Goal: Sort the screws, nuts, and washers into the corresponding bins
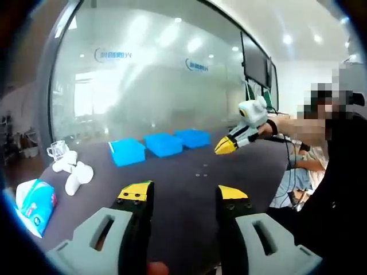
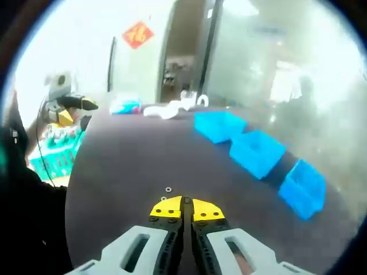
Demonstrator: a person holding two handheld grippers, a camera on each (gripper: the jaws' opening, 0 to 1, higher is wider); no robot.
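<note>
Three blue bins (image 1: pixel 164 144) stand in a row at the far side of the dark table (image 1: pixel 172 200). Tiny metal pieces (image 1: pixel 200 172) lie loose in front of them. My left gripper (image 1: pixel 184 193) hovers over the near table edge, open, with nothing between its jaws. My right gripper (image 1: pixel 226 146) comes in from the right, raised above the table, its yellow tips together. In the right gripper view that gripper (image 2: pixel 186 207) is shut with nothing visible in it. A small washer (image 2: pixel 168 189) lies just beyond its tips, and the bins (image 2: pixel 256 152) run along the right.
White plastic objects (image 1: pixel 71 169) and a tissue pack (image 1: pixel 34 203) lie at the table's left end. A person (image 1: pixel 338 172) stands at the right edge. A glass wall (image 1: pixel 172 74) runs behind the table. A green basket (image 2: pixel 54 152) sits beyond the table edge, below the left gripper (image 2: pixel 77 110).
</note>
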